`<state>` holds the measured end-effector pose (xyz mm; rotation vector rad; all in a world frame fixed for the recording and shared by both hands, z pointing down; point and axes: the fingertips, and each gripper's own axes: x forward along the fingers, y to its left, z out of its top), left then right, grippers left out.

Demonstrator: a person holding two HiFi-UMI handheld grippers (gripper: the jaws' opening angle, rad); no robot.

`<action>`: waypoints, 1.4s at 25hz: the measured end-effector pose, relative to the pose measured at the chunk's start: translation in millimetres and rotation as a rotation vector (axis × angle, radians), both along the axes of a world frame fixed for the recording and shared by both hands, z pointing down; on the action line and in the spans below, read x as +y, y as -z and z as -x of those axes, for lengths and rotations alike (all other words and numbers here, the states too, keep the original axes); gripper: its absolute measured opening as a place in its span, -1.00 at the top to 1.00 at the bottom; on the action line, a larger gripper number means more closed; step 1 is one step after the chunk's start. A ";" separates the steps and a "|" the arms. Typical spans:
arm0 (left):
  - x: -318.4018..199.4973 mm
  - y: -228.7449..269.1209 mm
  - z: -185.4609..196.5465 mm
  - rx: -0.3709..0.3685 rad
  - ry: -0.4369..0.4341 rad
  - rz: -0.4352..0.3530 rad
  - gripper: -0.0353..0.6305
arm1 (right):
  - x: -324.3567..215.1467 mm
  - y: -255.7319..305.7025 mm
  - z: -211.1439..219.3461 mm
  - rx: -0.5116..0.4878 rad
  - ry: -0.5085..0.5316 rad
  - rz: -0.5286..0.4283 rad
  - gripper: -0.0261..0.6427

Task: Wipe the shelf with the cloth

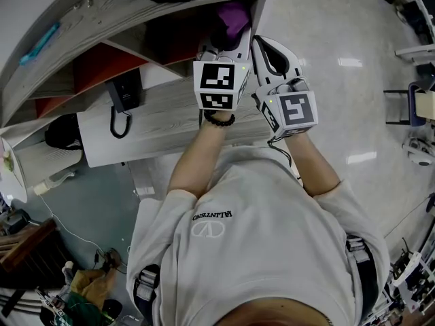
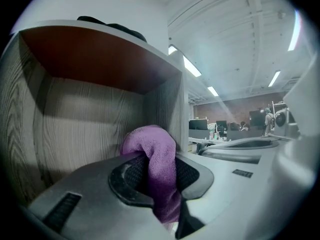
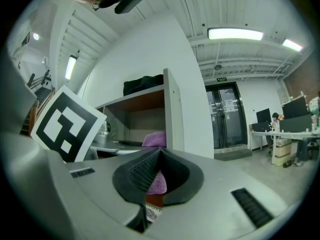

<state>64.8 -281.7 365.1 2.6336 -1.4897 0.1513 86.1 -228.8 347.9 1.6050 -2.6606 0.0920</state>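
An open office: desks (image 3: 286, 132) with monitors (image 3: 296, 107), strip lights (image 3: 235, 34) overhead (glass doors (image 3: 227, 116) too).

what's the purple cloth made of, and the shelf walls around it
The purple cloth looks like soft microfibre or terry: it has a fuzzy matte nap and folds limply where the left gripper jaws pinch it. The shelf looks like laminated board rather than solid wood, though I can't be sure: printed-looking grey woodgrain walls, a smooth reddish-brown panel overhead, low sheen.
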 end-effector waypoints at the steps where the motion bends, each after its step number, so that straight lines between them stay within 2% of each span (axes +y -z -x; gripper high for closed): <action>1: -0.2 2.7 -0.2 0.002 -0.002 -0.005 0.63 | 0.1 2.3 0.0 -0.002 -0.001 -0.004 0.93; 19: -3.7 55.6 -1.3 0.038 -0.039 -0.088 0.62 | 1.3 20.9 3.3 -0.007 -0.020 -0.036 0.93; 29: -2.2 88.5 -0.5 0.073 -0.065 -0.149 0.63 | 0.9 37.3 6.4 -0.011 -0.040 -0.065 0.93; 35: -2.3 96.9 5.4 0.102 -0.055 -0.158 0.62 | -0.1 41.4 9.8 -0.013 -0.046 -0.070 0.93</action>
